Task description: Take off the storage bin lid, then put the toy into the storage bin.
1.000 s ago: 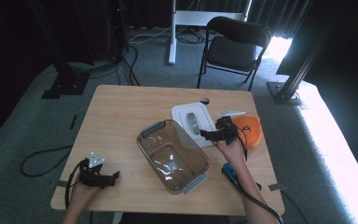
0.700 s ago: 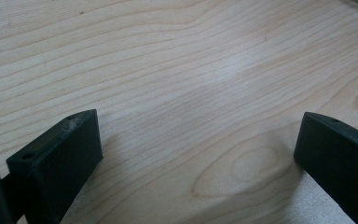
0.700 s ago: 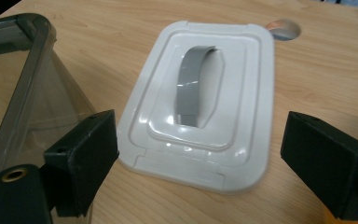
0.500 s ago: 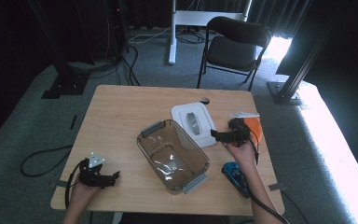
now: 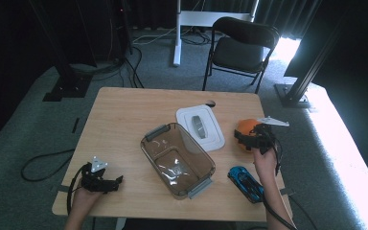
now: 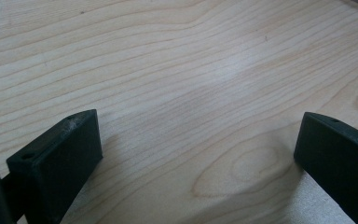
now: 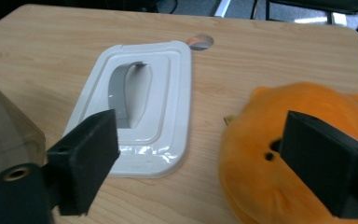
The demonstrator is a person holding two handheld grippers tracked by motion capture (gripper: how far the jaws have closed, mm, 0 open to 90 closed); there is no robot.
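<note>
A clear brownish plastic container (image 5: 177,159) sits open in the middle of the wooden table (image 5: 124,115). Its white lid (image 5: 200,127) (image 7: 140,102) with a grey handle lies flat just beyond it to the right. An orange plush toy (image 5: 245,129) (image 7: 279,154) rests near the right edge, and a blue toy car (image 5: 245,183) lies at the front right. My right gripper (image 5: 247,138) (image 7: 200,163) hovers open beside the plush, one jaw in front of the plush and the other in front of the lid. My left gripper (image 5: 106,184) (image 6: 196,154) rests open on bare wood at the front left.
A black folding chair (image 5: 242,48) stands beyond the table's far edge. A round cable hole (image 5: 210,102) (image 7: 199,41) is in the tabletop behind the lid. Cables trail on the grey carpet at the left, and dark stand legs flank the table.
My right gripper has pulled back to the right, from over the lid beside the container to beside the orange plush. The left gripper has stayed put.
</note>
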